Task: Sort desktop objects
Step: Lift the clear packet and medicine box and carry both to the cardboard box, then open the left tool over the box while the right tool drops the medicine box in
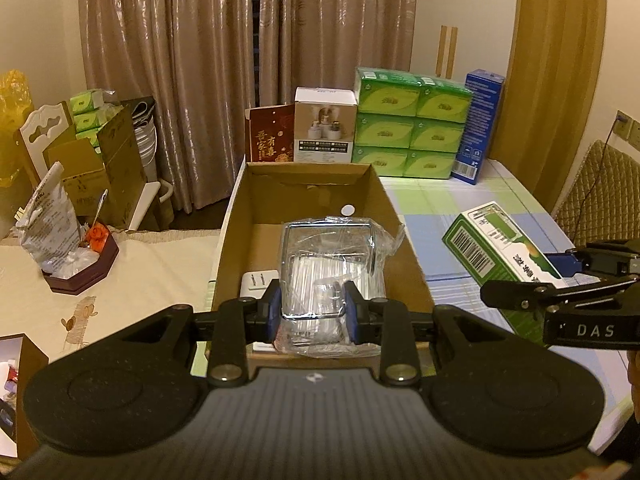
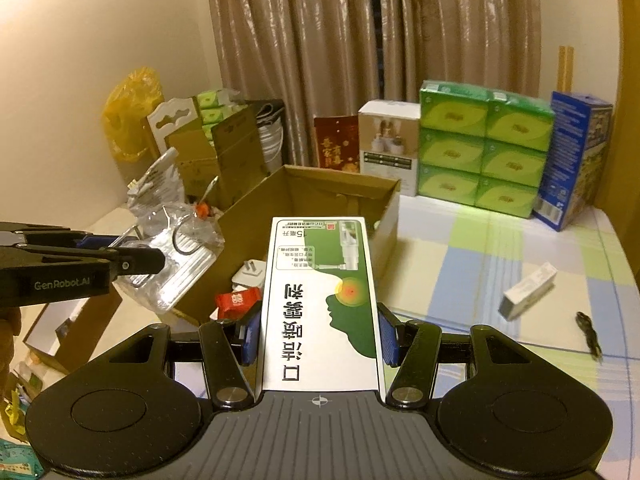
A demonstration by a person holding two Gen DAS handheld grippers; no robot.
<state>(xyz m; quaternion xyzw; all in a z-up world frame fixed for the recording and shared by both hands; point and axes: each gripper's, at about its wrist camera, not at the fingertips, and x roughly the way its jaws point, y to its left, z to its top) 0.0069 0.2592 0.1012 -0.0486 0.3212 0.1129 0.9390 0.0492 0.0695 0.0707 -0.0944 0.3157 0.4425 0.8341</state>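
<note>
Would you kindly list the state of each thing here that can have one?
Left tool: shut on the plastic packet, held above the carton.
Right tool: shut on the green box, sealed.
Carton: open, flaps up.
White plug: lying in the carton, prongs up.
Small white box: closed, lying on the table.

The cardboard box (image 1: pixel 320 236) lies straight ahead of the left hand-held gripper (image 1: pixel 311 312) on the desk (image 1: pixel 460 208), with the wrapped packet (image 1: pixel 332 264) held over it and a plug adapter (image 1: pixel 256 282) inside, left of the packet. Behind the box stand a carton (image 1: pixel 325 124), then the tissue packs (image 1: pixel 412 122) to its right. The right hand-held gripper (image 2: pixel 318 334) holds the spray box (image 2: pixel 320 300) just right of the cardboard box; a small box (image 2: pixel 528 290) lies further right.
</note>
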